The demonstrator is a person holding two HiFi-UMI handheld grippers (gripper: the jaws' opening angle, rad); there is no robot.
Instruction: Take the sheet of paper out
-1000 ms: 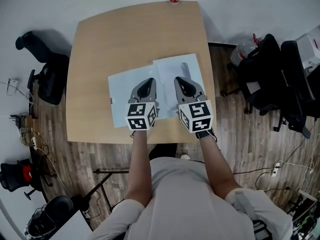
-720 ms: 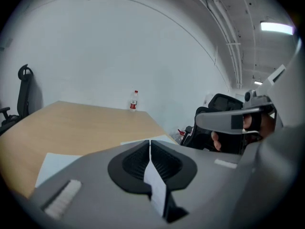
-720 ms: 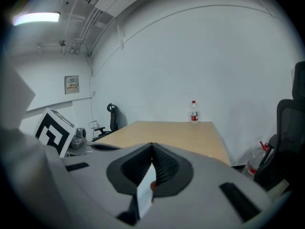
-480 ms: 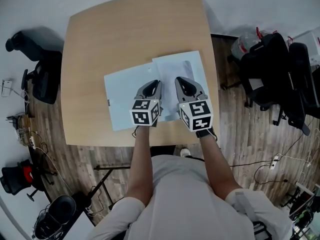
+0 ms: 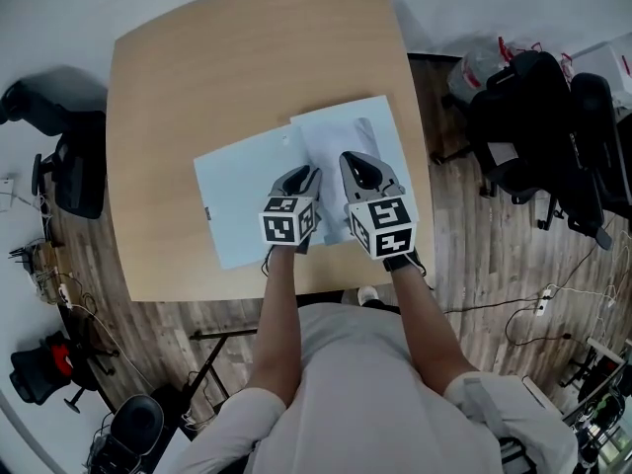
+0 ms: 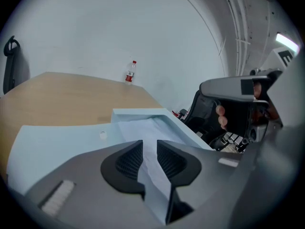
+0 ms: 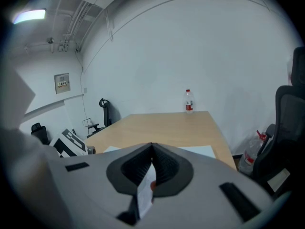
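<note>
A pale blue folder (image 5: 242, 200) lies flat on the wooden table (image 5: 197, 77), and a white sheet of paper (image 5: 341, 131) sticks out of its right side. My left gripper (image 5: 307, 179) is low over the folder. Its jaws have just been opening and stand apart, and the folder's pale edge (image 6: 143, 137) runs through the gap without being pinched. My right gripper (image 5: 358, 162) is shut on the near edge of the white sheet (image 7: 145, 191). In the left gripper view the left gripper (image 6: 149, 157) points along the folder.
A small bottle (image 6: 129, 72) with a red label stands at the table's far edge, also in view as the bottle (image 7: 189, 101). Black office chairs (image 5: 538, 136) stand to the right of the table, and another chair (image 5: 64, 166) to the left. The table's near edge is close to my arms.
Both grippers have sunk toward the table. The left gripper's jaws were together and now stand apart over the folder. The right gripper stays shut on the sheet.
</note>
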